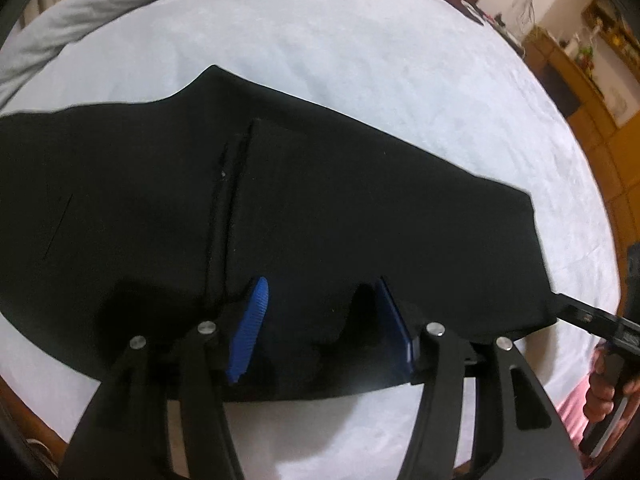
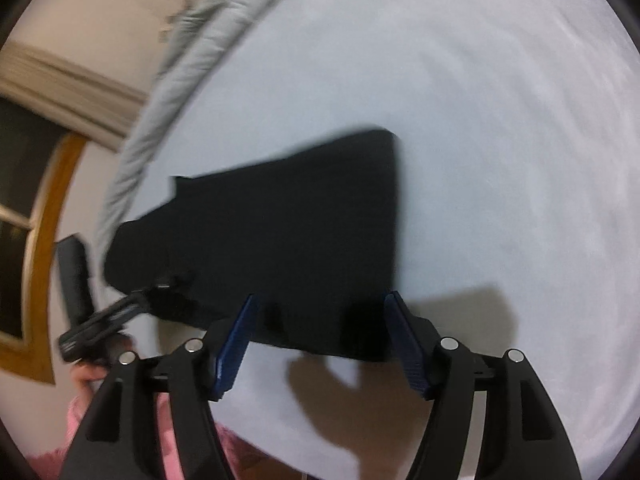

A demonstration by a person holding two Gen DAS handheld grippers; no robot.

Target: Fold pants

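Black pants (image 1: 320,200) lie flat on a white bed sheet (image 1: 360,60), a seam running up their middle. My left gripper (image 1: 322,284) stands open just above their near edge, blue pads (image 1: 248,332) apart, with cloth below them but nothing pinched. In the right wrist view the pants (image 2: 280,220) end in a straight edge at the right. My right gripper (image 2: 322,296) is open over that end's near edge, one finger at the corner. Each gripper shows in the other's view: the right gripper (image 1: 588,316) at the pants' right corner, the left gripper (image 2: 104,320) at their left.
A rolled grey duvet (image 1: 80,32) lies along the bed's far side, also in the right wrist view as the duvet (image 2: 192,60). A wooden floor and shelves (image 1: 580,92) lie beyond the bed. A hand (image 1: 604,384) and a pink sleeve (image 2: 80,420) are at the near edge.
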